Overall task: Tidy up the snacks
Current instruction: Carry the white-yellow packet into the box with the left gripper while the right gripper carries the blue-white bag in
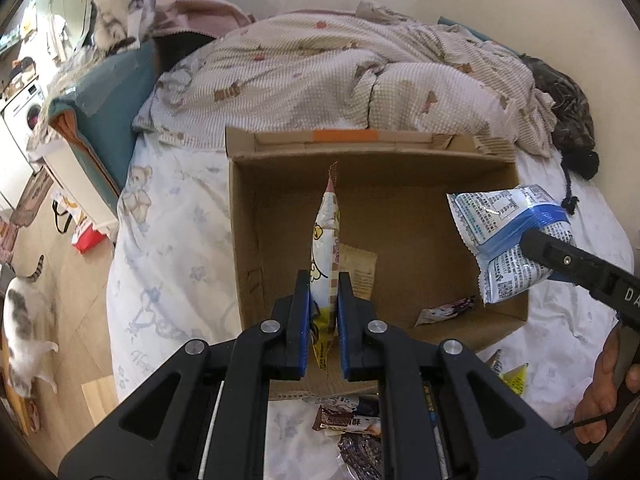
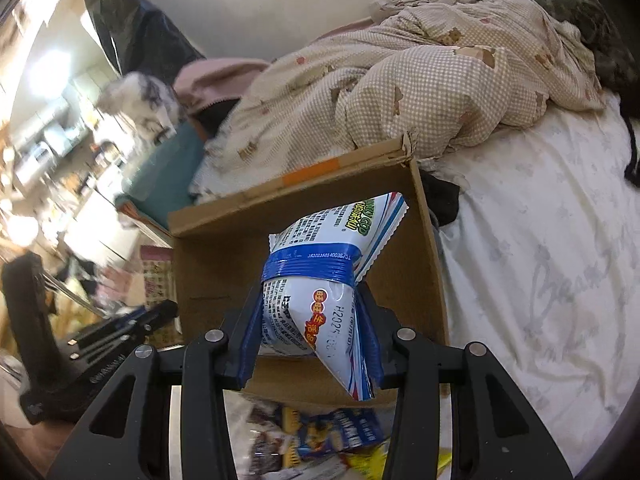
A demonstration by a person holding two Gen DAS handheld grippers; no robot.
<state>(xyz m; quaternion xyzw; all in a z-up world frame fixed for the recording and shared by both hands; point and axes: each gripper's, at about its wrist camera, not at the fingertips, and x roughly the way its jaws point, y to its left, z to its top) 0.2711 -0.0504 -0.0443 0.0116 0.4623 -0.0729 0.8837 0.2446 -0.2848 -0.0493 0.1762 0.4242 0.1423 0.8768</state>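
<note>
An open cardboard box (image 1: pixel 248 216) (image 2: pixel 208 256) lies on the bed. My left gripper (image 1: pixel 324 304) is shut on a white and yellow snack packet (image 1: pixel 325 240), held edge-on above the box's near edge. My right gripper (image 2: pixel 312 312) is shut on a white and blue snack bag (image 2: pixel 320 272) over the box's near right part; the bag also shows in the left wrist view (image 1: pixel 508 232). A beige packet (image 1: pixel 360 272) and a small dark packet (image 1: pixel 448 308) lie inside the box. Loose snacks (image 1: pixel 348 420) (image 2: pixel 320 436) lie on the sheet in front of the box.
A rumpled checked quilt (image 1: pixel 340 68) is piled behind the box. One cat (image 1: pixel 120 4) sits on a teal cushion at the far left, another (image 1: pixel 24 332) is on the wood floor beside the bed. A dark cloth (image 1: pixel 568 112) lies at the far right.
</note>
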